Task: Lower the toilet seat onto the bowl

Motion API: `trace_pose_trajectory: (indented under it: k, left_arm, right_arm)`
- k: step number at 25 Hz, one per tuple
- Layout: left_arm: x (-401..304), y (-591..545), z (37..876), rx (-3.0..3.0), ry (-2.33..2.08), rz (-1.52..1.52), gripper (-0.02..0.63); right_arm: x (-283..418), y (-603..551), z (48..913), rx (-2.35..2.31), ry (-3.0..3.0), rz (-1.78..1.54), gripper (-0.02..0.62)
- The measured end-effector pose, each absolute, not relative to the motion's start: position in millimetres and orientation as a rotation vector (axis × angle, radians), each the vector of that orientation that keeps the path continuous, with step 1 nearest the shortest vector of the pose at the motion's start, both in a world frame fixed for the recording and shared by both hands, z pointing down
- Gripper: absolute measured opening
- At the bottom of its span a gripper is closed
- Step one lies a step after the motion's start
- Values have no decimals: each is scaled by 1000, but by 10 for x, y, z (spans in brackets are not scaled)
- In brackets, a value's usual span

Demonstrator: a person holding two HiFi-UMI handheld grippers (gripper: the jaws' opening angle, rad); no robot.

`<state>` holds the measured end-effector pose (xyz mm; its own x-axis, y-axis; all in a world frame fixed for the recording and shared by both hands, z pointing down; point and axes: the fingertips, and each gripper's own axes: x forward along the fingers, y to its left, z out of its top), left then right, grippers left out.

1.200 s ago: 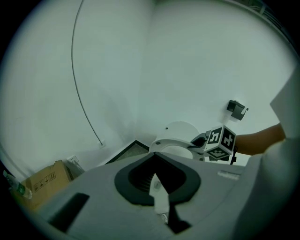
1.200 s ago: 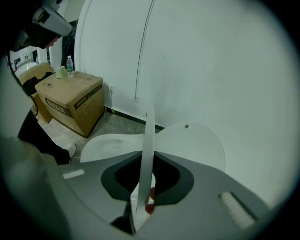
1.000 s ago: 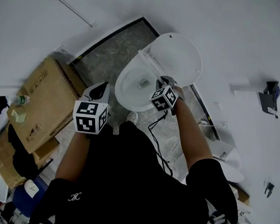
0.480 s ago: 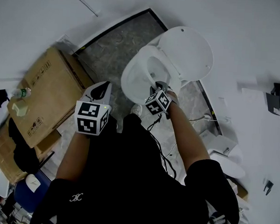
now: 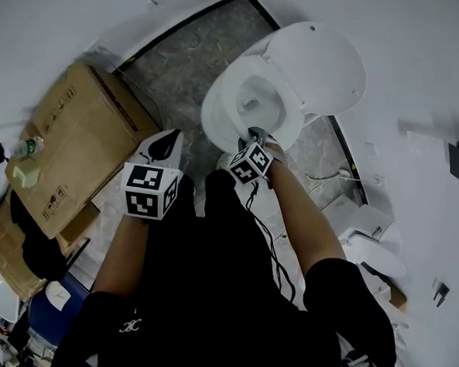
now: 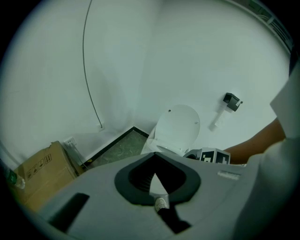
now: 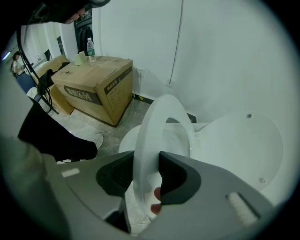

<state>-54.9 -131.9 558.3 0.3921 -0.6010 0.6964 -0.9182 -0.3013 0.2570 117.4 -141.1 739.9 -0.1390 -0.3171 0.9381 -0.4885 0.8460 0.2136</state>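
A: White seat (image 7: pixel 146 140), where is it?
B: Tilted partway down over the bowl (image 7: pixel 127 140). Its front rim stands between the jaws of the right gripper (image 7: pixel 146 173). Those jaws have just been opening. They are apart now, with the rim against one pad but not clamped.
A: And the arms?
B: The right arm is stretched out and down to the bowl's front edge, and its gripper points steeply down. The left arm is bent and nearer the body. The left gripper (image 6: pixel 153 157) slants down over the floor (image 5: pixel 182 67), left of the bowl and apart from it, jaws together on nothing.
A: Counts?
B: Two grippers, one seat, one bowl, and one lid (image 7: pixel 239 140) raised behind the seat. One big box (image 5: pixel 77 142) stands against the wall, with one bottle (image 7: pixel 91 47) at a far corner of its top.
A: The room?
B: Grey mottled floor with a dark strip along its edge, and plain white walls with a thin cord (image 6: pixel 86 61) running up one. More white ceramic pieces (image 5: pixel 377 246) lie by the right wall
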Motion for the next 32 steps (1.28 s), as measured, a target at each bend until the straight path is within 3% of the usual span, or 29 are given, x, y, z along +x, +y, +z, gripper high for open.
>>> trace_pose_trajectory:
  k: [19,32]
  left_arm:
    - [-977,-1320,6896,1941,-1206,662,8]
    - [-839,-1231,7675,1929,-1124,694,8]
  right_arm:
    - [722,-918,8654,406,-1680,286,212]
    - [621,-830,9260,429,-1660,263,221]
